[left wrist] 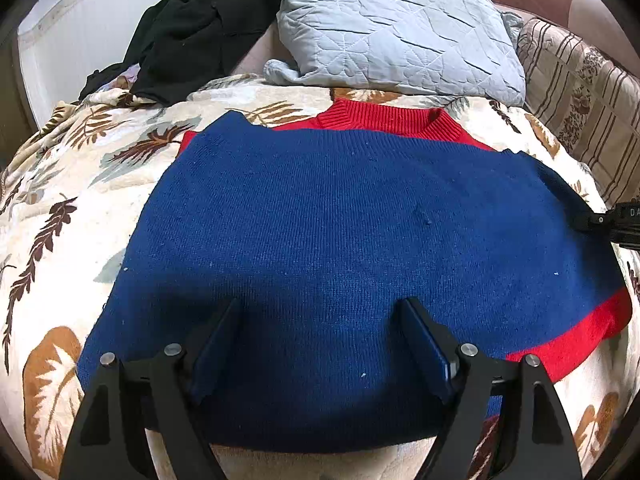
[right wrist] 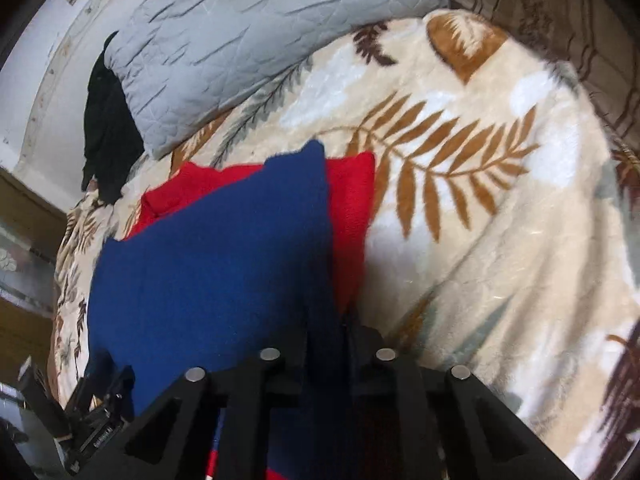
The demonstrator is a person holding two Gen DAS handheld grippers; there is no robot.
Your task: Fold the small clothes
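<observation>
A blue and red knit sweater [left wrist: 340, 232] lies on the leaf-print blanket [left wrist: 68, 208], its blue part folded over the red, red collar at the far edge. My left gripper [left wrist: 320, 320] is open above the sweater's near edge, fingers apart and empty. In the right wrist view the sweater [right wrist: 224, 264] lies ahead to the left. My right gripper [right wrist: 332, 320] is shut on the sweater's right edge, blue and red knit pinched between its fingers. The right gripper also shows at the right edge of the left wrist view [left wrist: 612, 224].
A grey quilted pillow [left wrist: 392, 28] and black clothes [left wrist: 192, 36] lie at the head of the bed. A striped cushion [left wrist: 580, 108] stands at the right. The blanket [right wrist: 500, 208] spreads to the right of the sweater. The left gripper shows low left [right wrist: 96, 412].
</observation>
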